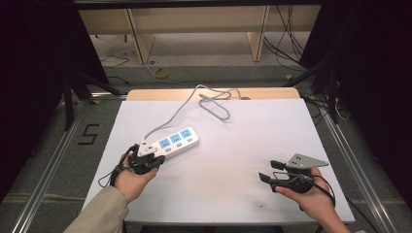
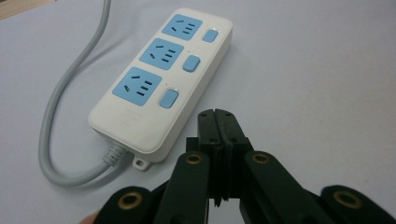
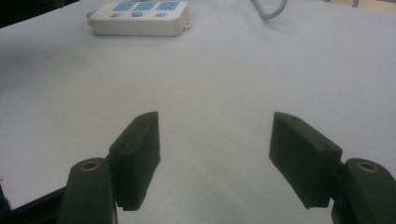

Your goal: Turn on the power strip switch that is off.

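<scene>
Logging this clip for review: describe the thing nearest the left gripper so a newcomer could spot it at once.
On the white table, look at its left half, just ahead of the shut left gripper. There lies a white power strip with three blue sockets, each beside a blue switch. Its grey cable loops toward the far edge.

A white table (image 1: 272,145) stands on grey floor (image 1: 48,150). At twelve o'clock, wooden shelving (image 1: 194,22) with loose cables (image 1: 286,43). Dark curtains (image 1: 34,63) hang at nine and three. A black "5" (image 1: 89,134) marks nine o'clock.
</scene>
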The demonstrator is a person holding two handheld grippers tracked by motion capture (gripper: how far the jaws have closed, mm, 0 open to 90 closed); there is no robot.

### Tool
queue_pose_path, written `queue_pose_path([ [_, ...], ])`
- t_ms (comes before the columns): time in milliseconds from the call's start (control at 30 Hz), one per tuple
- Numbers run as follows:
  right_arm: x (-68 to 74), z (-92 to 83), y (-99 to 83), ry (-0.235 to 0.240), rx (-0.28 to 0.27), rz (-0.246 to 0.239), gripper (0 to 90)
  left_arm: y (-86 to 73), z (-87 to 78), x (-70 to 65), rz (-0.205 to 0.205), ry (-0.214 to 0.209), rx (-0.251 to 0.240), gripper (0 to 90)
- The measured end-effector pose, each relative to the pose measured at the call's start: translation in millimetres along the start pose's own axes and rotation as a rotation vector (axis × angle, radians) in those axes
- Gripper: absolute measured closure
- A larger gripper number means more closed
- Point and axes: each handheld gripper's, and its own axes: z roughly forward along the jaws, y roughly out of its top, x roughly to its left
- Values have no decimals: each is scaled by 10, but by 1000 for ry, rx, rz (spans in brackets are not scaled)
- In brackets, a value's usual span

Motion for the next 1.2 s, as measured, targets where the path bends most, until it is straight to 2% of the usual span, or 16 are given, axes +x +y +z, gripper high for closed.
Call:
queue_pose_path([
  [433, 3, 8, -1, 0, 1, 0, 339, 126, 119, 57, -5, 26, 6, 899],
  [600, 5, 6, 0, 2, 2, 0, 339, 168, 171, 69, 5, 33, 13, 899],
  [1200, 6, 24, -2, 4, 11, 2, 338, 290, 278, 150, -7, 43, 24, 899],
])
